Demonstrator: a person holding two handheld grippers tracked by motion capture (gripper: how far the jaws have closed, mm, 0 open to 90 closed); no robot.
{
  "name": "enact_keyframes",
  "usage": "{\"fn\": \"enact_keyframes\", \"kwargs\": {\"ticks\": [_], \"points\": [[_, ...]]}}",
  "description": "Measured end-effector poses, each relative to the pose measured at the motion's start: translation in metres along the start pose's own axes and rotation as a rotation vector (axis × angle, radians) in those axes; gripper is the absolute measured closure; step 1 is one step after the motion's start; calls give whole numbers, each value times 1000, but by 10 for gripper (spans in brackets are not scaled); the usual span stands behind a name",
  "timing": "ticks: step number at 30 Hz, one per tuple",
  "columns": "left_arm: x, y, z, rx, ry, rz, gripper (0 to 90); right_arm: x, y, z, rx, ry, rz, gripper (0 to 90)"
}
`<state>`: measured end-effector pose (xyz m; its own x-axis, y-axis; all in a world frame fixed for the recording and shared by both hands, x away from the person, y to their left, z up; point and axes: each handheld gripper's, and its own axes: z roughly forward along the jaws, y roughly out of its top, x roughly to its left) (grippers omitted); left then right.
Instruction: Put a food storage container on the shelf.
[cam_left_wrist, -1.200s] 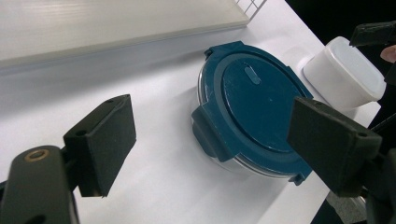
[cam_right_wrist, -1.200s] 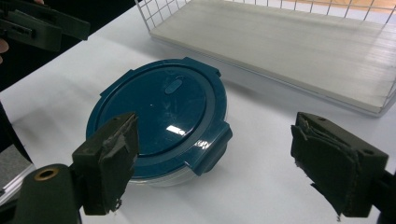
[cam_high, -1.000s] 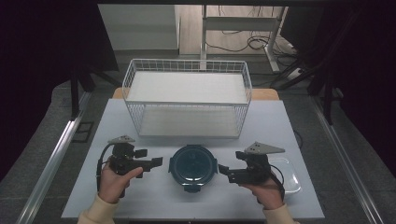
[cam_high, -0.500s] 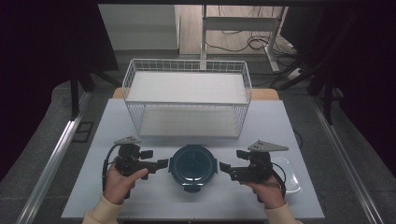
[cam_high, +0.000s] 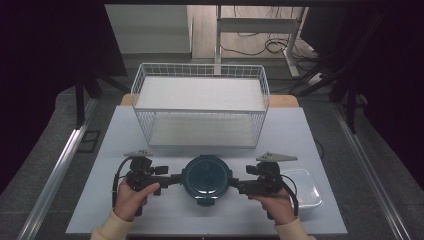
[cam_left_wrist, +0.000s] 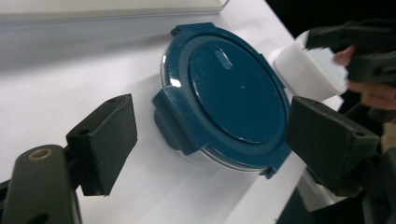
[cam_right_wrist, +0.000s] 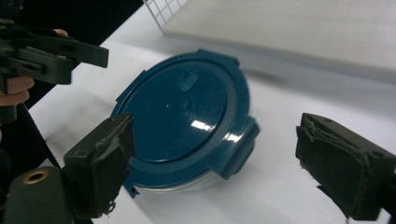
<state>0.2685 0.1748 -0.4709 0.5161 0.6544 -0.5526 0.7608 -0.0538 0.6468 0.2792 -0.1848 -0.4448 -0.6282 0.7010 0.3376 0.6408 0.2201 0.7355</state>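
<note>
Blue-lidded round container (cam_high: 206, 175) sits on white table (cam_high: 300, 135), near front edge, centred between both grippers. Clear body under dark blue snap-lock lid, four latch tabs around rim. No real long axis, round; tabs give the only orientation.

Left gripper (cam_high: 172, 179) comes in from container's left, jaws spread wide, gripping nothing. Seen from left gripper view (cam_left_wrist: 210, 140): latch tab (cam_left_wrist: 173, 122) points straight at the camera, lies between the two pads, just ahead of them, not touching. Near pad (cam_left_wrist: 105, 140) just beside tab, far pad (cam_left_wrist: 329, 140) off past lid's edge.

Right gripper (cam_high: 236, 184) mirrors from container's right, jaws likewise spread, empty. Right gripper view (cam_right_wrist: 233, 154): opposite tab (cam_right_wrist: 240, 144) faces the camera between pads, slightly left of midline, apart from both.

Both about equally near, tips close to rim on opposite sides in high view. Likely next: close in on side tabs, either to unlatch or lift; needs straight push inward along left-right line, level with rim.

White wire basket (cam_high: 200, 107) behind container, well apart. Clear rectangular tub (cam_high: 307, 190) at right, just beside right hand (cam_high: 275, 205).
</note>
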Motion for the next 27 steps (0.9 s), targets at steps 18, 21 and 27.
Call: {"fn": "enact_keyframes", "kwargs": {"ticks": [18, 21, 27], "points": [[19, 2, 39, 45, -51, -135, 115, -12, -7, 50, 91, 60, 173, 60], [21, 3, 42, 49, -59, -139, 110, -13, -8, 55, 100, 64, 187, 60], [25, 0, 54, 88, -73, -154, 98, -18, -13, 64, 131, 85, 226, 61]]}}
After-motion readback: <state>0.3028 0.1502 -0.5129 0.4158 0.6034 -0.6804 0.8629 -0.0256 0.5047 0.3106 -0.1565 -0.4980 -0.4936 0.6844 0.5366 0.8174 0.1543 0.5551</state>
